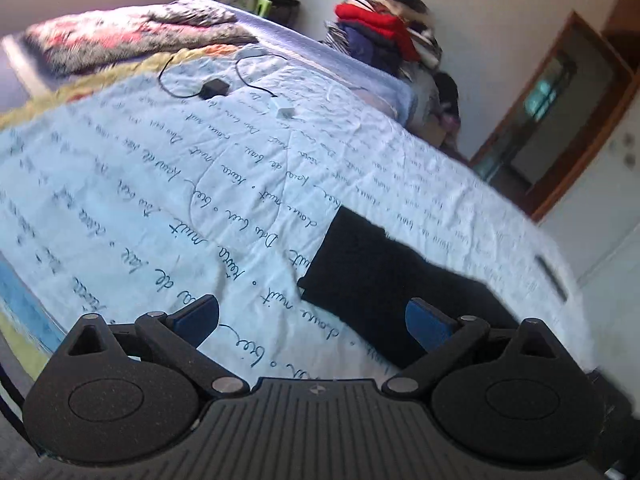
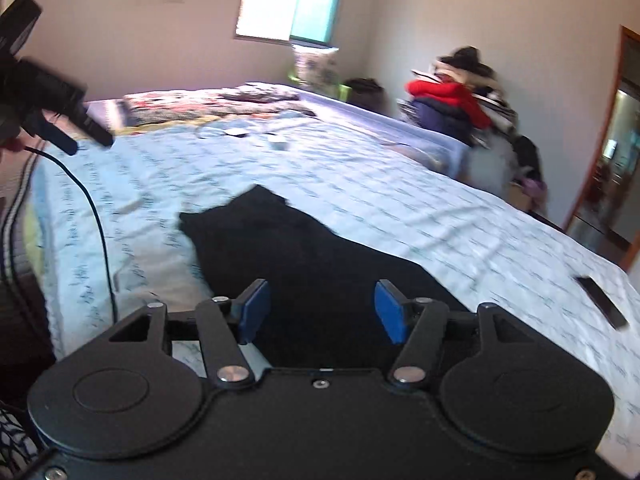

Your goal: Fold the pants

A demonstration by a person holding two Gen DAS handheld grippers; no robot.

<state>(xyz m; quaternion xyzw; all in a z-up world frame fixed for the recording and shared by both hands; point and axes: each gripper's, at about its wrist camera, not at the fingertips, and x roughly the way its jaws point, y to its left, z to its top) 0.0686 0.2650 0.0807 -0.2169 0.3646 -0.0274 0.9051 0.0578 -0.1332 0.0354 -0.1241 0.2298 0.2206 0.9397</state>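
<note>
Black pants (image 1: 372, 276) lie flat on a light blue bedspread (image 1: 160, 168) printed with script. In the left wrist view my left gripper (image 1: 314, 316) is open and empty, held above the bed, with its right pad over the pants' near edge. In the right wrist view the pants (image 2: 304, 256) spread out ahead and under my right gripper (image 2: 322, 310), which is open and empty just above the cloth. The left gripper (image 2: 80, 136) also shows at the upper left of the right wrist view, raised above the bed.
A black device with a cable (image 1: 214, 88) and a small white box (image 1: 285, 111) lie further up the bed. A dark flat object (image 2: 600, 302) lies near the bed's right edge. A patterned quilt (image 1: 132, 36) is at the head. A clothes pile (image 2: 452, 108) stands beside the bed.
</note>
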